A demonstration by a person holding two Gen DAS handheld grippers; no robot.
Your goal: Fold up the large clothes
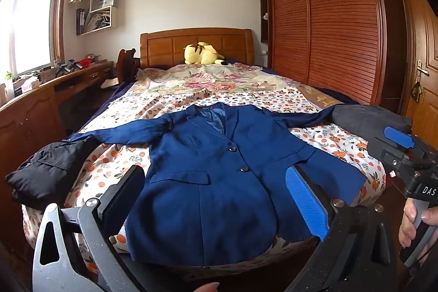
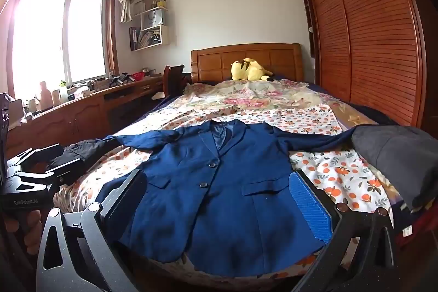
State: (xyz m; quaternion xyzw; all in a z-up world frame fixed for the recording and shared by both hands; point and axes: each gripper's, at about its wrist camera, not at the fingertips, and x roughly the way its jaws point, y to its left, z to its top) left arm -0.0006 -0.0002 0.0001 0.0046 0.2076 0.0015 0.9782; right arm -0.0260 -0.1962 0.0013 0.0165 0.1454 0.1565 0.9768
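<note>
My left gripper [image 1: 216, 199] and right gripper [image 2: 216, 199] both spread wide and empty, navy blazer [image 1: 219, 168] flat on floral bedspread [image 1: 273, 97], yellow plush [image 1: 202, 54] at twelve o'clock, louvered wardrobe [image 1: 328, 18] at two, perhaps dark trousers [image 1: 41, 171] at nine.

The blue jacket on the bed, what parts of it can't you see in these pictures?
- Blue jacket: its back lies face down on the bed sheet, both views.
- Right sleeve end: under the grey garment, both views.
- Left sleeve end: runs into the black garment; cuff unclear.
- Hem edge: partly behind the left gripper and right gripper, both open.
</note>
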